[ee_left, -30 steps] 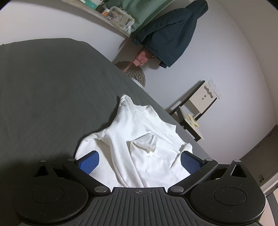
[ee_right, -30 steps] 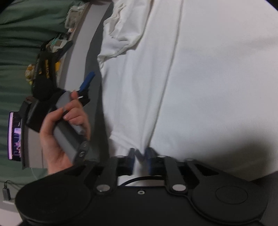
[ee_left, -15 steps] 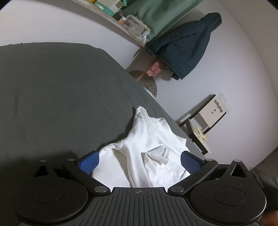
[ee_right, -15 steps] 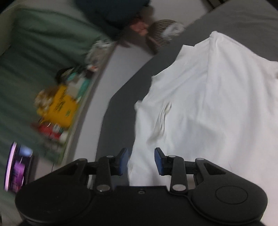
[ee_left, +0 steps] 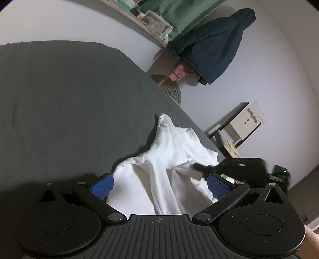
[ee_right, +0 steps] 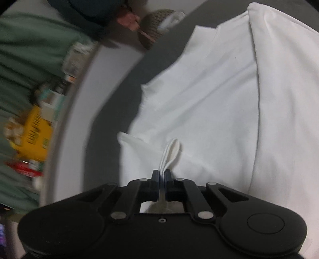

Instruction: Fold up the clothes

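Overhead, left to right in the left wrist view: a shelf point(ee_left: 139, 18) carrying a clear bin point(ee_left: 157, 22) of small blurred items, green fabric, a dark blue jacket point(ee_left: 211, 49) hanging on the wall, and lower right a small stand point(ee_left: 239, 127). White shirt point(ee_left: 169, 159) lies rumpled on the grey bed point(ee_left: 69, 99), ridged and bunched near the bed's right edge. Left gripper point(ee_left: 159, 185) hangs over it, fingers spread wide and released; right gripper point(ee_right: 161, 175) has its fingers clenched on a pinched fold of the shirt.
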A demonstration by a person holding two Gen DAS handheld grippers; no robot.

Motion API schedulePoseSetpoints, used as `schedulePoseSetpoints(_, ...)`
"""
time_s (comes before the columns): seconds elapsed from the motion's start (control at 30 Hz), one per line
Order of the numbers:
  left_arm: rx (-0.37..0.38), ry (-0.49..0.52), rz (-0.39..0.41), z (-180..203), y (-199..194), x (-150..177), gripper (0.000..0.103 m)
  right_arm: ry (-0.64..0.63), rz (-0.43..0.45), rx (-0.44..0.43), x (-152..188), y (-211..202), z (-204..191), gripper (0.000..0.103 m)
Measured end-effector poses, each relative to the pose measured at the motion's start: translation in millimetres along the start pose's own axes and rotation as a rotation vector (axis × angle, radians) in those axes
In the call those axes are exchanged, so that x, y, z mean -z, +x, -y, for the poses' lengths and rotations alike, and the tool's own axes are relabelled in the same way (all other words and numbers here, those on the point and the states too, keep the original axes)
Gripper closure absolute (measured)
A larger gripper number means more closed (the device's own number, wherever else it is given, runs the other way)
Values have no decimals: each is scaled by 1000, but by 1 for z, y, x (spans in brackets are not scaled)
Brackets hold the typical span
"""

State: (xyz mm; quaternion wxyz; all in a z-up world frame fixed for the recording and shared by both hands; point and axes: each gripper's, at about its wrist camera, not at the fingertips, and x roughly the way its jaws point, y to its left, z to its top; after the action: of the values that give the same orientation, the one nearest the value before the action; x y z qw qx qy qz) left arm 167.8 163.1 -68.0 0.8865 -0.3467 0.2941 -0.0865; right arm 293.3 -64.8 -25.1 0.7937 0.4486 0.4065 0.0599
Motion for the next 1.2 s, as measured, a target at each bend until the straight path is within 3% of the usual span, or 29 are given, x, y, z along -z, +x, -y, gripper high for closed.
schedulePoseSetpoints(0.13,3,-5,5,1,-1,-1,0,15,66,-117,12,-54,3,98)
schedulePoseSetpoints(0.23,8,-6,9,2,-3,-1,0,41,128,-167,37,-126,22,98)
schedulePoseSetpoints(0.4,24,21,17,12,-8,-1,0,138,237,-110,95,-228,80,98)
schedulePoseSetpoints(0.53,32,51,14,21,-12,1,0,147,275,-45,134,-272,109,98)
schedulePoseSetpoints(0.93,37,112,-55,30,-6,9,0,186,235,141,162,-276,161,98)
schedulePoseSetpoints(1.2,34,110,-63,29,-4,10,0,225,211,205,169,-277,178,98)
